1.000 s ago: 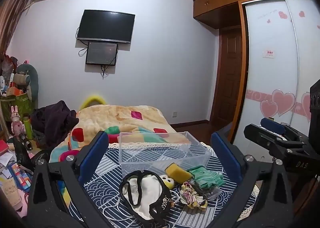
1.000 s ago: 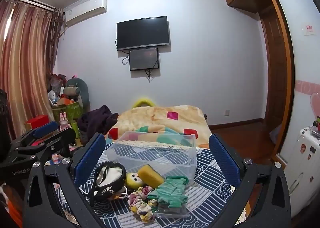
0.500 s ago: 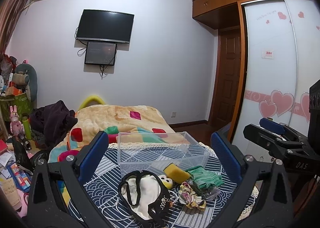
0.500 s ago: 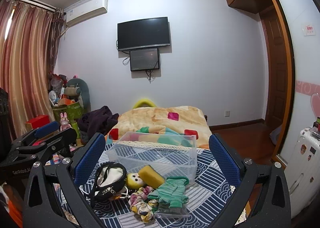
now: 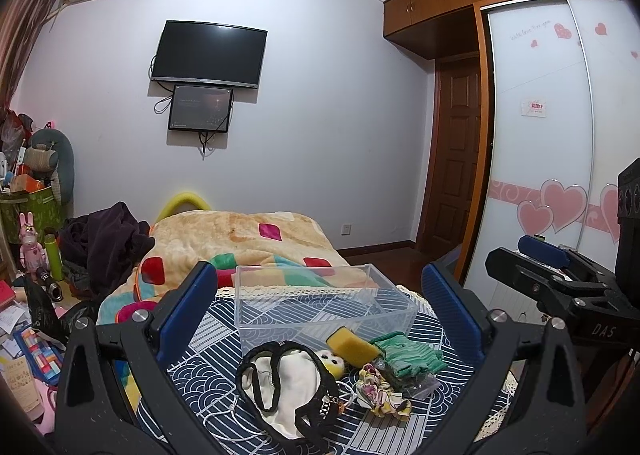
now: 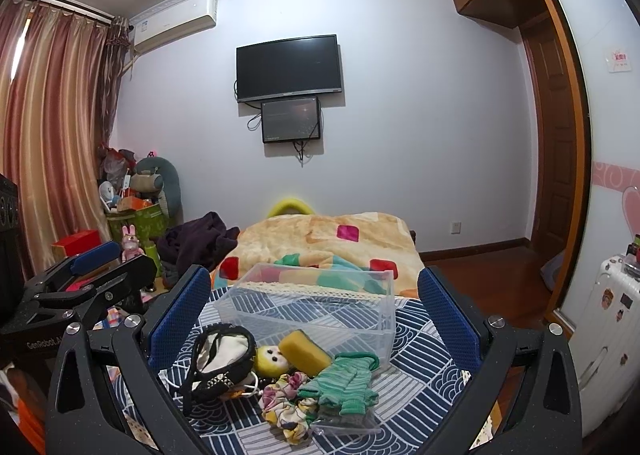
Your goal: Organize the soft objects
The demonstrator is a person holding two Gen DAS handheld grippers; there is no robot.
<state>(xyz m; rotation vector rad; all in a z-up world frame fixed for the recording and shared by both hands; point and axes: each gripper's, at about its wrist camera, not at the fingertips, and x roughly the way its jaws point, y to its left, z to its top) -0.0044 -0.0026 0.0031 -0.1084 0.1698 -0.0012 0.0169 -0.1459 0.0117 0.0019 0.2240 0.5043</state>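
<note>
Nothing has been put away yet: the clear bin (image 6: 316,307) on the patterned surface (image 6: 420,351) is seen empty, while the pouch (image 6: 220,359), gloves (image 6: 344,383), sponge (image 6: 304,351), scrunchie (image 6: 284,399) and yellow toy (image 6: 272,359) are left piled just before it. The left claw (image 5: 320,319) and right claw (image 6: 316,319) are both held wide open above the pile, with nothing gripped or touched.

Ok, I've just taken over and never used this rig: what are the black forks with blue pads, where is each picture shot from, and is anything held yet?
There is no robot arm: a person holds two hand grippers, each with a fisheye camera looking along its fingers. The forks are the left gripper and right gripper, both open and empty, hovering above the patterned tablecloth. On it stand a clear plastic bin, empty, and before it a black-trimmed pouch, a yellow doll head, a yellow sponge, a floral scrunchie and green gloves. Each view also catches the other gripper at its edge.
</note>
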